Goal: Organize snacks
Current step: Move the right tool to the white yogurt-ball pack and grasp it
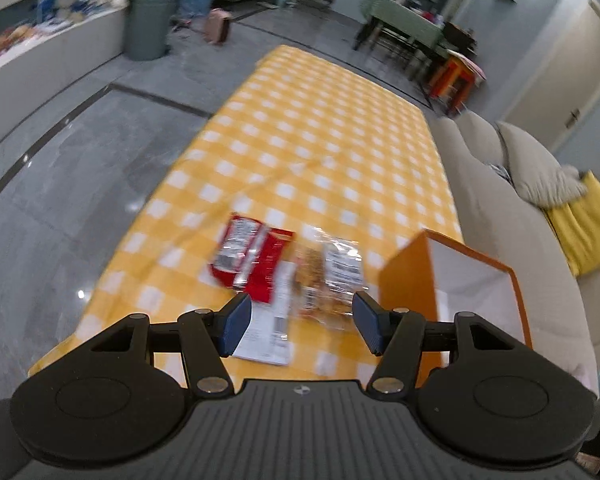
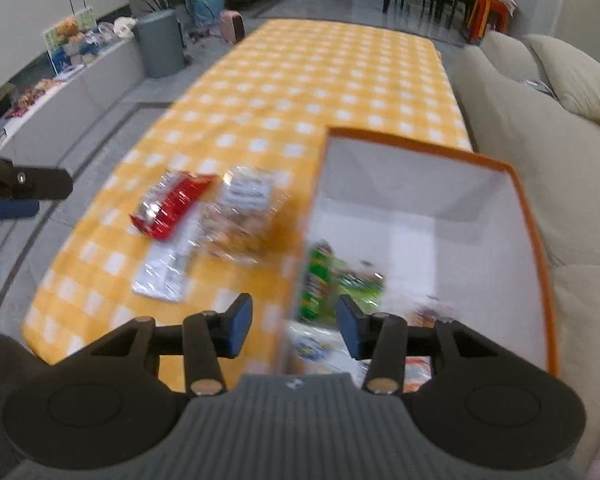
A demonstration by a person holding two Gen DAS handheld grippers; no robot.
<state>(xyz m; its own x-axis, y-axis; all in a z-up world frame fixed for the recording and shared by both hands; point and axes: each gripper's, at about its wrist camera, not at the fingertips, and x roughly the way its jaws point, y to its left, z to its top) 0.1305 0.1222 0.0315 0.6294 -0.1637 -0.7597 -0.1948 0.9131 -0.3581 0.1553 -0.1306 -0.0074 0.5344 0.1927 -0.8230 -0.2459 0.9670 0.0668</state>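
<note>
Three snack packs lie on the yellow checked tablecloth [image 1: 320, 128]: a red pack [image 1: 248, 256], a clear pack of biscuits [image 1: 332, 276] and a white flat pack [image 1: 268, 336]. They also show in the right wrist view: the red pack [image 2: 172, 204], the clear pack [image 2: 244, 212], the white pack [image 2: 168, 268]. An orange box [image 2: 420, 216] with white inside holds a green pack [image 2: 340, 280] and other snacks. My left gripper [image 1: 300, 320] is open and empty, just before the packs. My right gripper [image 2: 294, 326] is open and empty above the box's left wall.
A beige sofa [image 1: 500, 208] runs along the table's right side with a yellow cushion [image 1: 588, 228]. Grey floor lies to the left. A grey bin [image 2: 160, 44] and a low counter [image 2: 80, 88] with goods stand at the far left. The left gripper's tip [image 2: 24, 188] shows at the left edge.
</note>
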